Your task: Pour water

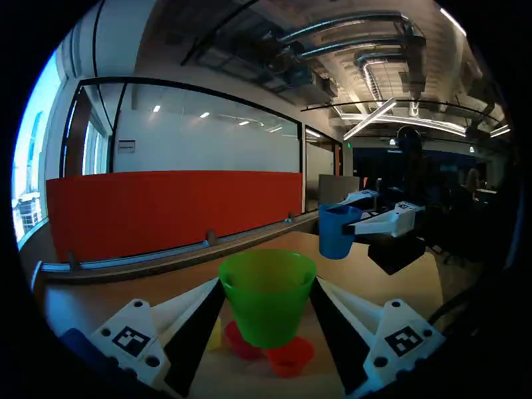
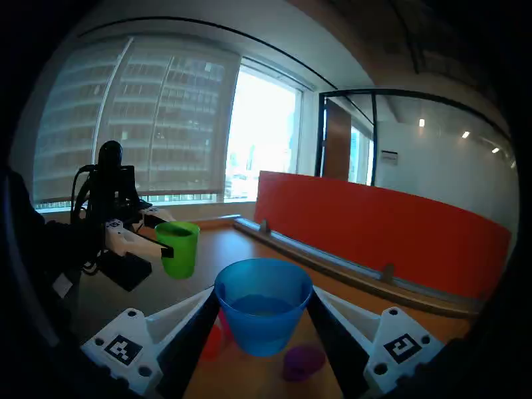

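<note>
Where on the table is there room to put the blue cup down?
The table is bare along the rail under the red partition. It is crowded right below the blue cup: a small purple cup and a small red cup sit there.

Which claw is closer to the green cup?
Left. The left claw grips the green cup between its two fingers. The right claw is farther off, apart from it, gripping a blue cup.
</note>
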Available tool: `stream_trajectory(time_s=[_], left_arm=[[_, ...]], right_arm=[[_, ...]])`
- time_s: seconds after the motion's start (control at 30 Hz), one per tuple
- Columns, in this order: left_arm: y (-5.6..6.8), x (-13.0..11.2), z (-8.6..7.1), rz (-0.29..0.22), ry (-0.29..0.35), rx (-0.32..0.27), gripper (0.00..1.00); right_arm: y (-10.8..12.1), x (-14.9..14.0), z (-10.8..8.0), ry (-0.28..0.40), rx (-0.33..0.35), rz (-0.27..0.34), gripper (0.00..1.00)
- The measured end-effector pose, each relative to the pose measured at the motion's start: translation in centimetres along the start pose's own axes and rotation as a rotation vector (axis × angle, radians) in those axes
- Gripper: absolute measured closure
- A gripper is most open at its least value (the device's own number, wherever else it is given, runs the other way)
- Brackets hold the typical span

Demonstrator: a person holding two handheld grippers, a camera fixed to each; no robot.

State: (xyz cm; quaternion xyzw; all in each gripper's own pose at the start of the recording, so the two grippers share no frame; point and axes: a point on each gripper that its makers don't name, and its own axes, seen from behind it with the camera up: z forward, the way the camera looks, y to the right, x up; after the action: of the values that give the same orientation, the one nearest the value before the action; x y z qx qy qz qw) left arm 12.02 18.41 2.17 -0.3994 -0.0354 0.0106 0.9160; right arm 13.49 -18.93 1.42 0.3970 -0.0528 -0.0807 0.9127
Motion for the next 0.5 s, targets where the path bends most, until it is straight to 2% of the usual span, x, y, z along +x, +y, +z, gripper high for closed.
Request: stream_trajectory(time_s=[0.5], left_arm=[[1.3, -0.1, 0.2, 0.014, -0.01, -0.033, 0.14]], right_arm=[[0.1, 1.2, 0.6, 0.045, -0.004, -0.001, 0.09]])
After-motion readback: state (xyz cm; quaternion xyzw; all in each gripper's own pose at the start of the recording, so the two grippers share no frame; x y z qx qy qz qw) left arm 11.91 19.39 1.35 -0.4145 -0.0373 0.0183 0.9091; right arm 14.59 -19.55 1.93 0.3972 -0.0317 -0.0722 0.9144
